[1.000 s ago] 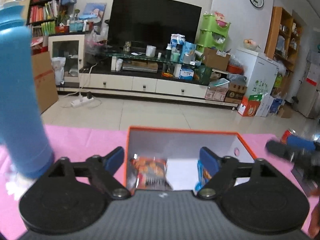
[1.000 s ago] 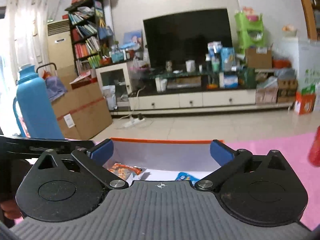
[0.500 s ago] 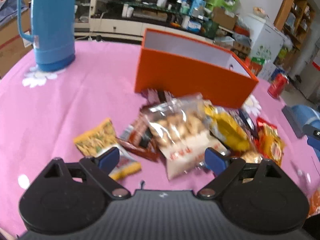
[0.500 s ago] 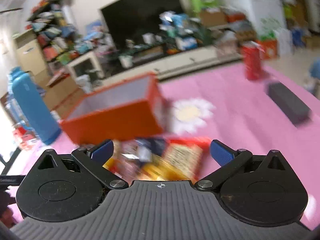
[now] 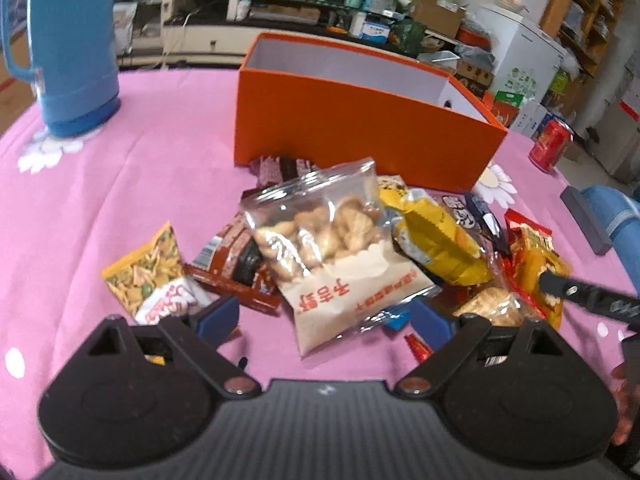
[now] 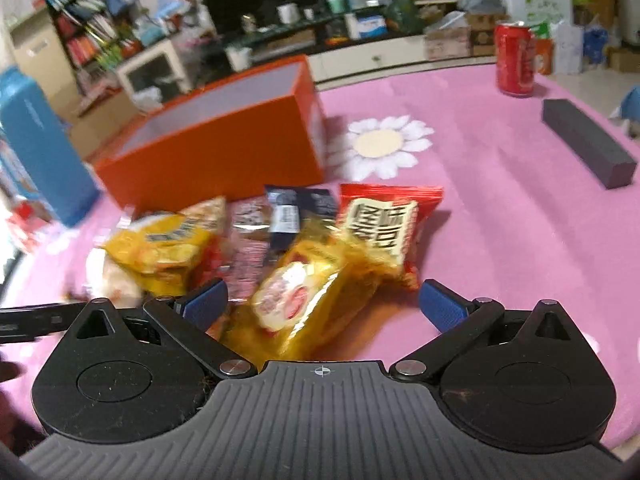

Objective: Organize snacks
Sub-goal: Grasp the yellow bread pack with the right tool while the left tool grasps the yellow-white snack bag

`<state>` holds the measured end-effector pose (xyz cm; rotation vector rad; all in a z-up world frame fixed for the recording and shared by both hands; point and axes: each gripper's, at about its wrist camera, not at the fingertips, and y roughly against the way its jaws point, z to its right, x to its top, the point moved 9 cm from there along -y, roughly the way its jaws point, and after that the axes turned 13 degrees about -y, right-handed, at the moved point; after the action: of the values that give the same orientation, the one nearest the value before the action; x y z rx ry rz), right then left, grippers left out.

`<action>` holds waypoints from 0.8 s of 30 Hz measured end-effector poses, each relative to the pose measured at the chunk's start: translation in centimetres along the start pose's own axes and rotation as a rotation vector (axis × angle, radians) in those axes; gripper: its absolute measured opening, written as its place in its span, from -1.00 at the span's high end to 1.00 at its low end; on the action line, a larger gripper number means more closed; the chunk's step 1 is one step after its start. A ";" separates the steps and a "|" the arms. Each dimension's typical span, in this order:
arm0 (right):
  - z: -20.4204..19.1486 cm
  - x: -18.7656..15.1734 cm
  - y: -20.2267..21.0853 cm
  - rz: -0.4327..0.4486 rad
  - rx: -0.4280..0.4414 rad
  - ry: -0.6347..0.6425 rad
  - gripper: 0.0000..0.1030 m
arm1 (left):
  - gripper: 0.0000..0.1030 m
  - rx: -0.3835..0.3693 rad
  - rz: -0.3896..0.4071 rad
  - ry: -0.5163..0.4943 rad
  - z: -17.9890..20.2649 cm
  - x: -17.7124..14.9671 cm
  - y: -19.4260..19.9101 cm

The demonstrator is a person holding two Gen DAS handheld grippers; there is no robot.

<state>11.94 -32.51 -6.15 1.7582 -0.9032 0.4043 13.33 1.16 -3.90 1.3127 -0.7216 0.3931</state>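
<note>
A pile of snack packets lies on the pink tablecloth in front of an open orange box (image 5: 360, 120), which also shows in the right wrist view (image 6: 216, 152). My left gripper (image 5: 324, 318) is open just above a clear bag of biscuits (image 5: 332, 248), with a green-yellow packet (image 5: 148, 272) at its left finger. My right gripper (image 6: 322, 300) is open over a golden packet (image 6: 304, 292), next to a red packet (image 6: 384, 224) and a yellow packet (image 6: 168, 244). Part of the right gripper shows at the right of the left wrist view (image 5: 588, 296).
A blue thermos (image 5: 68, 44) stands at the table's far left. A red can (image 6: 514, 60) and a dark grey block (image 6: 588, 148) are on the right side. The pink cloth (image 5: 140, 168) has white daisy prints. A cluttered TV cabinet lies beyond the table.
Both grippers have pulled back from over the orange box and come down low in front of the snack pile. Both stay open.
</note>
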 end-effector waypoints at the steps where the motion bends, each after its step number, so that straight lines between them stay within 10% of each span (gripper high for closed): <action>1: 0.0 -0.1 -0.7 -0.011 -0.034 0.009 -0.80 | -0.77 -0.019 -0.001 0.017 0.0 0.0 -0.1; 10: 2.4 -0.4 -1.6 -0.037 -0.157 0.046 -0.77 | -0.77 0.059 0.019 -0.039 -1.8 -0.5 1.2; 17: 4.0 0.4 0.4 -0.007 -0.069 -0.025 -0.80 | -0.77 0.232 0.028 -0.109 -6.3 -2.8 3.7; 24: 3.1 0.2 -0.8 -0.048 -0.039 -0.040 -0.80 | -0.77 0.130 -0.033 0.143 -9.8 -3.2 0.9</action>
<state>12.22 -35.28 -7.68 1.7536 -0.8899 0.3194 12.95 11.20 -6.22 1.4017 -0.5612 0.5093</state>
